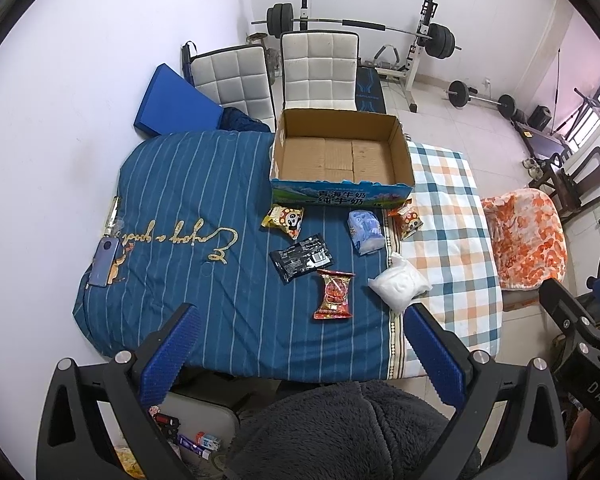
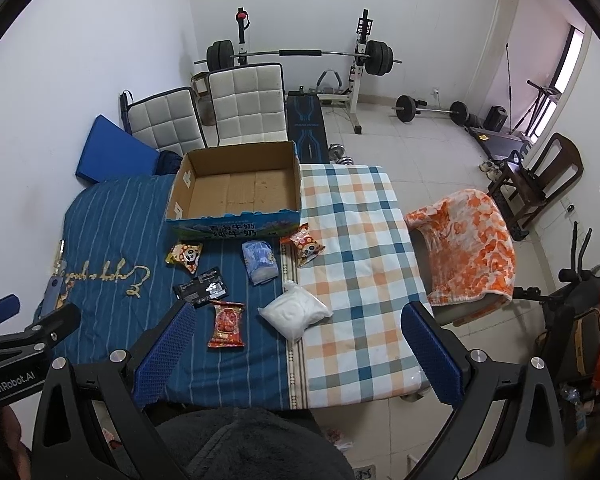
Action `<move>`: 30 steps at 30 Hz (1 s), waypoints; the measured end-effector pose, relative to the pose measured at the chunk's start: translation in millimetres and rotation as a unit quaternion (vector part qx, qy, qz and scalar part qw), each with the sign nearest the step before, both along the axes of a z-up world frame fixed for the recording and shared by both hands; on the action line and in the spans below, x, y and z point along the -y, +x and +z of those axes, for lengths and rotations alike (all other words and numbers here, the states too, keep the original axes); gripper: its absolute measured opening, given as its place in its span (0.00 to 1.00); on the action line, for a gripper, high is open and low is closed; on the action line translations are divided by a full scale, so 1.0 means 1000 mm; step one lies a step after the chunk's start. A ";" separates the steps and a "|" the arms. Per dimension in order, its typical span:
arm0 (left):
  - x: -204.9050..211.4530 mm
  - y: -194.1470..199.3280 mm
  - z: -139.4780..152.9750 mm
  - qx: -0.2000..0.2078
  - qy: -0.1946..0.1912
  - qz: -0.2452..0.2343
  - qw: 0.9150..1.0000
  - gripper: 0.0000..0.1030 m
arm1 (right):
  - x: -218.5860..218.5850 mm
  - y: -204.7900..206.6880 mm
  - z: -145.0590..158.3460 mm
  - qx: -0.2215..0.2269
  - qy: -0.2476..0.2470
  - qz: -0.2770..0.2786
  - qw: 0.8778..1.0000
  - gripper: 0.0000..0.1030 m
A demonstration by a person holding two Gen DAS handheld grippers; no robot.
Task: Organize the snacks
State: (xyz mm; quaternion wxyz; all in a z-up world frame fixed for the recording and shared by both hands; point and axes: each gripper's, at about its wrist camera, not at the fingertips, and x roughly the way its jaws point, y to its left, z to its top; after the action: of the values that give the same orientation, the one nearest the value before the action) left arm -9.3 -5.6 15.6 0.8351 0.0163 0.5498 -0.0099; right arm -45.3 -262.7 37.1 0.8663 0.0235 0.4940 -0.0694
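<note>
An empty cardboard box point(image 1: 340, 158) point(image 2: 236, 188) stands at the far side of the cloth-covered table. In front of it lie several snack packs: a yellow panda pack point(image 1: 286, 220) point(image 2: 185, 257), a black pack point(image 1: 302, 258) point(image 2: 202, 288), a red pack point(image 1: 335, 295) point(image 2: 227, 323), a light blue pack point(image 1: 365, 231) point(image 2: 260, 266), an orange panda pack point(image 1: 407, 219) point(image 2: 305, 245) and a white bag point(image 1: 400, 282) point(image 2: 295, 314). My left gripper point(image 1: 300, 344) is open above the table's near edge, holding nothing. My right gripper point(image 2: 296, 350) is open too, held above the near edge, empty.
A phone point(image 1: 105, 261) lies at the table's left edge. Two white padded chairs point(image 1: 318, 70) stand behind the box, with weight equipment point(image 1: 420, 40) beyond. An orange blanket point(image 1: 524, 236) covers a seat on the right. A dark fleece point(image 1: 340, 432) is below the grippers.
</note>
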 end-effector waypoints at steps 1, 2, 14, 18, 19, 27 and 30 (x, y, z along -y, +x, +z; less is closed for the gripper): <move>0.001 0.000 0.000 0.000 -0.001 0.000 1.000 1.00 | -0.001 0.001 0.001 0.000 0.000 0.000 1.000 1.00; 0.001 0.004 -0.002 -0.001 -0.001 0.000 1.000 1.00 | -0.003 0.002 0.000 0.000 -0.003 0.000 1.000 1.00; 0.000 0.008 -0.004 0.001 -0.006 0.003 1.000 1.00 | -0.013 0.005 0.006 0.007 -0.005 0.011 1.000 1.00; -0.002 0.009 -0.004 0.001 -0.010 0.003 1.000 1.00 | -0.015 0.007 0.007 0.008 -0.008 0.010 1.000 1.00; -0.001 0.009 -0.005 0.001 -0.011 0.002 1.000 1.00 | -0.015 0.007 0.008 0.009 -0.008 0.009 1.000 1.00; -0.003 0.014 -0.010 -0.002 -0.020 0.002 1.000 1.00 | -0.008 0.014 0.005 0.005 0.003 0.008 1.000 1.00; -0.006 0.025 -0.024 -0.010 -0.021 0.009 1.000 1.00 | 0.007 0.028 -0.009 -0.005 0.012 0.002 1.000 1.00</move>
State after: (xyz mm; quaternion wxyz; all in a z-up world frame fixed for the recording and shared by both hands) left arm 15.8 -0.1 -8.2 0.8297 -0.0060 0.5580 -0.0144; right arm -16.9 -270.2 27.8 0.8636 0.0320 0.4993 -0.0618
